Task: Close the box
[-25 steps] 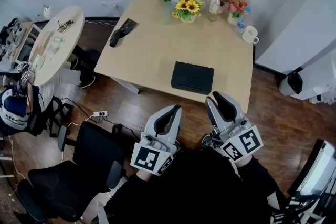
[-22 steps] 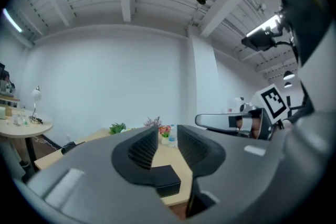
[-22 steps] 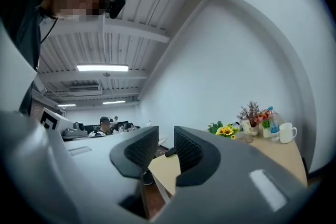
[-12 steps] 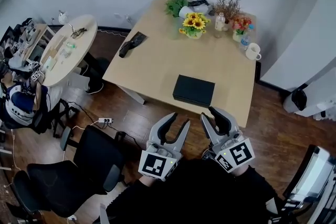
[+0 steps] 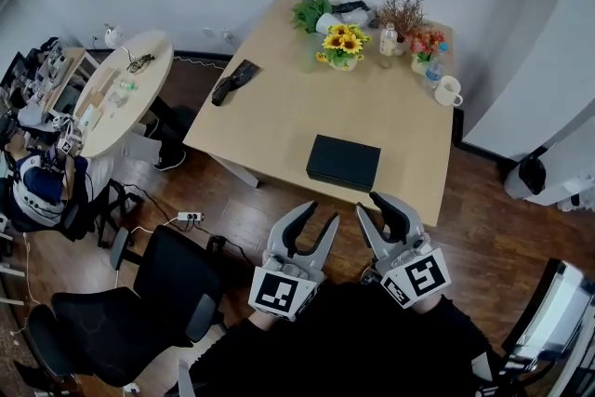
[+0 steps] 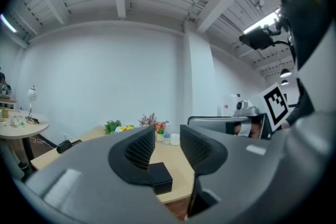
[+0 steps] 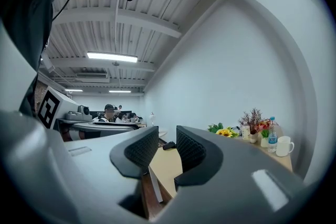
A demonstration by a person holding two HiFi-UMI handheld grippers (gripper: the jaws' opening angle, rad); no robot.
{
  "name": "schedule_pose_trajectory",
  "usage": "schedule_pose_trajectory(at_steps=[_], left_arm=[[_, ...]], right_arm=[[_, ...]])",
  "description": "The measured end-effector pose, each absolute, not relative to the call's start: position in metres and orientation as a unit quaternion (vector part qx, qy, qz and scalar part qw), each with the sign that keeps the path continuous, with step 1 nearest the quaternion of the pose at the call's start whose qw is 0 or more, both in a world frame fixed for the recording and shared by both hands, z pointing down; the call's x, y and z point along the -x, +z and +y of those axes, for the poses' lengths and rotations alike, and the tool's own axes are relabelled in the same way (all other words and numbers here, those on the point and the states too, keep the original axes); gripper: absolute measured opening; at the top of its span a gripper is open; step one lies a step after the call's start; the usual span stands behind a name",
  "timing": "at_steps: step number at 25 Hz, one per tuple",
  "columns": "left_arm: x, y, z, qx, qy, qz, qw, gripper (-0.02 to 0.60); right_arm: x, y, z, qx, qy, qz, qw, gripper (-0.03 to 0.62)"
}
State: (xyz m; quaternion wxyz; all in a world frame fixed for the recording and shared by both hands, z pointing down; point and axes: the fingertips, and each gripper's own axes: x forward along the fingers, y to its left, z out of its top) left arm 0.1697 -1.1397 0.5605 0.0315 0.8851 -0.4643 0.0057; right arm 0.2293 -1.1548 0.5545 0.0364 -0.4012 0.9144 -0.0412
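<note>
A flat black box point(image 5: 343, 162) lies with its lid down near the front edge of the light wooden table point(image 5: 297, 107). In the left gripper view the box point(image 6: 160, 178) shows low between the jaws, well beyond them. Both grippers hang in front of the person's body, short of the table's edge and apart from the box. My left gripper point(image 5: 321, 214) point(image 6: 167, 136) is open and empty. To its right my right gripper point(image 5: 370, 205) point(image 7: 167, 136) is open too, with nothing between its fingers; it looks along the table's edge.
At the table's far side stand a sunflower vase point(image 5: 340, 45), other plants, a water bottle point(image 5: 430, 70) and a white mug point(image 5: 447, 91). A black object point(image 5: 233, 81) lies at the left edge. A round table point(image 5: 116, 88), a black office chair point(image 5: 139, 293) and a seated person point(image 5: 37, 191) are at left.
The left gripper's jaws, shut a second ago, now stand open. Both grippers sit slightly lower in the head view, which has shifted a little.
</note>
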Motion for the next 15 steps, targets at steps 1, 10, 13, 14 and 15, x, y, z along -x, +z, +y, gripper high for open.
schedule_pose_trajectory(at_steps=[1,10,13,14,15], left_arm=[[-0.1699,0.5609,-1.1399,-0.885,0.006,-0.464,0.031,0.130],[-0.1634,0.5616,-1.1408,-0.885,0.007,-0.464,0.033,0.130],[-0.1615,0.5624,-1.1413,-0.885,0.008,-0.465,0.035,0.130],[-0.1608,0.5624,-1.1417,-0.884,0.008,-0.465,0.036,0.130],[-0.1601,0.5625,-1.1421,-0.884,0.009,-0.466,0.036,0.130]], right_arm=[[-0.2296,0.5547,-1.1549,0.402,-0.042,0.914,0.036,0.097],[-0.2243,0.5543,-1.1553,0.405,-0.043,0.913,0.032,0.097],[-0.2224,0.5541,-1.1555,0.403,-0.043,0.913,0.031,0.097],[-0.2217,0.5540,-1.1558,0.403,-0.042,0.914,0.031,0.097],[-0.2211,0.5539,-1.1561,0.403,-0.042,0.914,0.030,0.097]])
